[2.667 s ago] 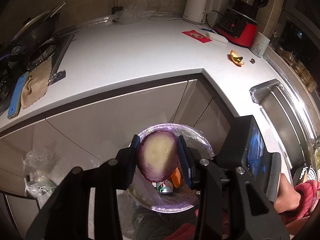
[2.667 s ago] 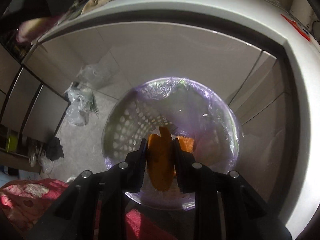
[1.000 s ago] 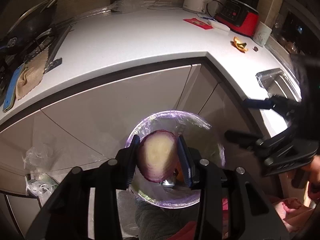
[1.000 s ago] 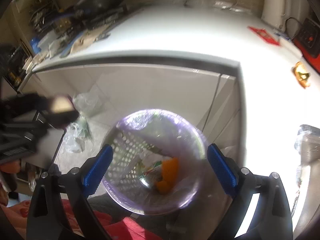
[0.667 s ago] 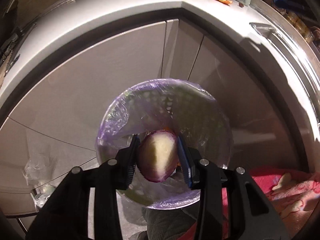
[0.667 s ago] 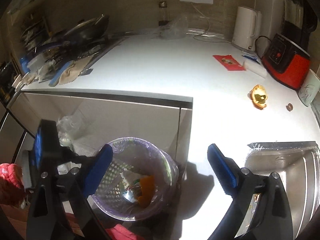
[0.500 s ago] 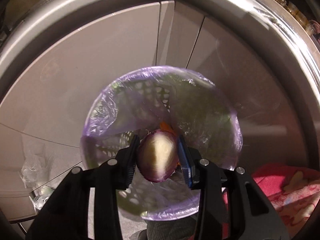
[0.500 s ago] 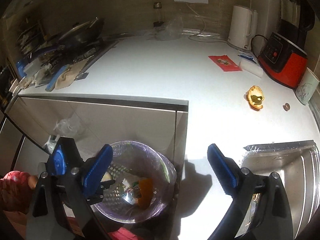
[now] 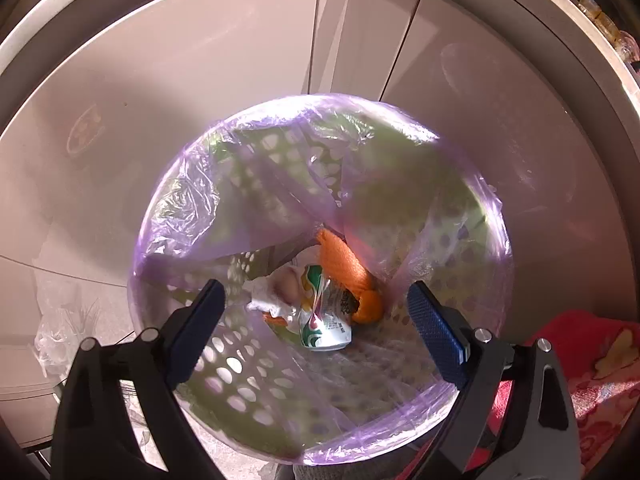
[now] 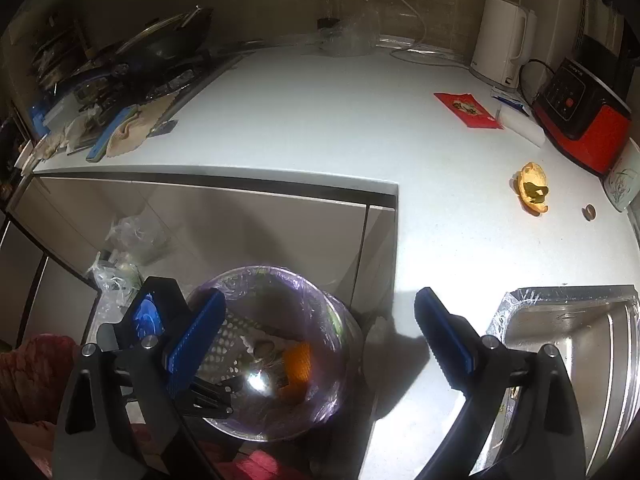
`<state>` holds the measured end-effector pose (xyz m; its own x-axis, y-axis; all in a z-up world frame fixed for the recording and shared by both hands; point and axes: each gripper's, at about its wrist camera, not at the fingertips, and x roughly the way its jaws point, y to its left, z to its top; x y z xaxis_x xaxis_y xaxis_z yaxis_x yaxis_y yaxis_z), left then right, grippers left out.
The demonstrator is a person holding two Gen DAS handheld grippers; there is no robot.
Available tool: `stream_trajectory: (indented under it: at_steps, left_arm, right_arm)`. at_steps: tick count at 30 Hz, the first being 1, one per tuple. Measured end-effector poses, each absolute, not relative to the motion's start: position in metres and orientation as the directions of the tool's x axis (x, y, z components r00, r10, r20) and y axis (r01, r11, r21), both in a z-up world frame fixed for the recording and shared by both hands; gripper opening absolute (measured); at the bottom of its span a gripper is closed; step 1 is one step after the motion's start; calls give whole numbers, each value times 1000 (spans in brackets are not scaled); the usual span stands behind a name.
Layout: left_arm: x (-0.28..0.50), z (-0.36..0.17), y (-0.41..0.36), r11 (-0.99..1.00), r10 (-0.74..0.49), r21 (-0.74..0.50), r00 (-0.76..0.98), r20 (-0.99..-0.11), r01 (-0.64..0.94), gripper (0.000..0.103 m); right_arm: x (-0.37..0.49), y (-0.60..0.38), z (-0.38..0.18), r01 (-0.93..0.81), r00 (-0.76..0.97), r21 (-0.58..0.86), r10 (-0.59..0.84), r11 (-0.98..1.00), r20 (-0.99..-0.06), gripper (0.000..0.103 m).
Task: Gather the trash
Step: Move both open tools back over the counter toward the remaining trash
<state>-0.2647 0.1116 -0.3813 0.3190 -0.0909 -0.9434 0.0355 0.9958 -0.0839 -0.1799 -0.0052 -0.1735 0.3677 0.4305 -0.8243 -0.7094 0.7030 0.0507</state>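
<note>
My left gripper [image 9: 312,292] points down into the trash bin [image 9: 240,376], a perforated basket lined with a purple bag. Its jaws are opening and nothing is between them. At the bin's bottom lie a crushed can [image 9: 324,312], orange peel [image 9: 344,268] and a pale rounded piece among white paper [image 9: 282,288]. My right gripper [image 10: 320,298] hangs open and empty above the bin [image 10: 340,320] and the counter edge. The left gripper's black body [image 10: 160,320] shows at the bin's left rim. An orange peel [image 10: 532,190] and a red packet [image 10: 466,110] lie on the white counter [image 10: 304,120].
A kettle [image 10: 502,44], a red blender base [image 10: 580,120] and a cup [image 10: 622,176] stand at the back right. A steel sink [image 10: 580,340] is at the right. A pan and clutter [image 10: 120,80] fill the left end. Plastic bags [image 10: 124,256] lie on the floor.
The onion half has left the left gripper's jaws, which now stand wide apart. The left gripper sank closer to the bin. The right gripper rose slightly and now faces the counter.
</note>
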Motion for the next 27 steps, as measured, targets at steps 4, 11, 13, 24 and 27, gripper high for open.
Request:
stream_trajectory:
  at_steps: [4, 11, 13, 24, 27]
  left_arm:
    - [-262, -375, 113, 996, -89, -84, 321, -943, 30, 88]
    - [-263, -308, 115, 999, -55, -49, 436, -898, 25, 89]
    - [-261, -284, 119, 999, -46, -47, 474, -879, 11, 90]
    - [-242, -149, 106, 998, 59, 26, 668, -742, -59, 95]
    - [-230, -116, 100, 997, 68, 25, 709, -702, -71, 95]
  right_arm:
    - [-180, -6, -172, -706, 370, 57, 436, 706, -820, 95]
    - [-177, -17, -155, -697, 397, 92, 489, 711, -776, 95]
    - [-176, -21, -148, -696, 406, 98, 502, 711, -763, 95]
    - [-164, -82, -97, -654, 562, 60, 537, 754, -629, 101]
    - [-155, -104, -86, -628, 603, 58, 532, 776, -595, 101]
